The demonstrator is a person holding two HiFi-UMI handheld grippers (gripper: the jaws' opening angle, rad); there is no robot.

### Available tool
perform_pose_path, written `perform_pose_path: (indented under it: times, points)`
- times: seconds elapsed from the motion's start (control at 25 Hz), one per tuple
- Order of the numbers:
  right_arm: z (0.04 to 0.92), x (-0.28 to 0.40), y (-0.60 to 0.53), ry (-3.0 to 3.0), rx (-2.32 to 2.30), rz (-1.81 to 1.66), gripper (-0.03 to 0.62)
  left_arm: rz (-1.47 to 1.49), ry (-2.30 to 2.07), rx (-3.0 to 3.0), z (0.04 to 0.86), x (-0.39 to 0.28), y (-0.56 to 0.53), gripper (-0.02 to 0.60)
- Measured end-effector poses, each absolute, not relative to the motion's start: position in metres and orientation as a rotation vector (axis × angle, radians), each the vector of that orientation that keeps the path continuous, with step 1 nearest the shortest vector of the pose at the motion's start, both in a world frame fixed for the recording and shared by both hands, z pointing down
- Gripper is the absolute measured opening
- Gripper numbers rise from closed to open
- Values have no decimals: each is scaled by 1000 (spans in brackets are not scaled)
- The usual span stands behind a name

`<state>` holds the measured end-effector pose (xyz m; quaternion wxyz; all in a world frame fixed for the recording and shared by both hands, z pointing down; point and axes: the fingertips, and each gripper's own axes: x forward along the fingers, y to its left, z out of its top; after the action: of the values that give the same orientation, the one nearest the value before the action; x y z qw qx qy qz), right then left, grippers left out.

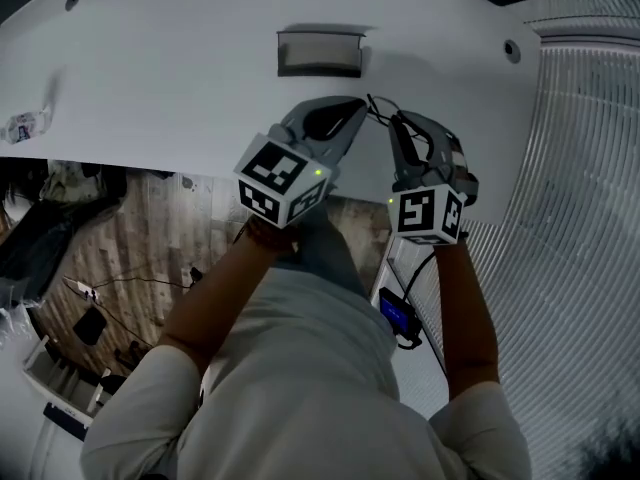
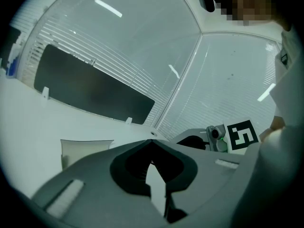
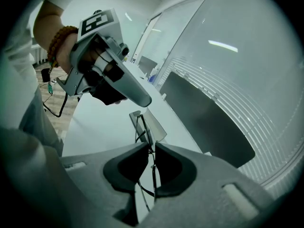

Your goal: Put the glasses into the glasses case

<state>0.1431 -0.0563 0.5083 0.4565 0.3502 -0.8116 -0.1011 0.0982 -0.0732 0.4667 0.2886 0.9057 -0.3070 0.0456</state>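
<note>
Thin wire-framed glasses hang above the white table, stretched between my two grippers. My right gripper is shut on the frame; in the right gripper view the wire runs through its closed jaws. My left gripper has its jaws together at the other end of the glasses, its tip just above the frame. The grey glasses case lies open on the table beyond both grippers, also visible as the case and the case.
A dark panel stands along the table's far edge, with a glass wall and blinds behind it. A small bottle lies at the table's left end. The table's near edge borders a wooden floor with cables.
</note>
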Motion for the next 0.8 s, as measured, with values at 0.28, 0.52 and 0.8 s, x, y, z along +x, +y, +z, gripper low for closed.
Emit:
perform_pose_path:
  times: [0.28, 0.52, 0.8]
  points:
    - [507, 75, -74, -2087, 707, -333, 44, 91, -1043, 2341, 468, 24, -85, -2]
    - [508, 29, -71, -2125, 622, -369, 44, 96, -1150, 2274, 479, -24, -78, -2]
    - [507, 20, -74, -2127, 594, -397, 44, 110, -1165, 2249, 487, -31, -74, 0]
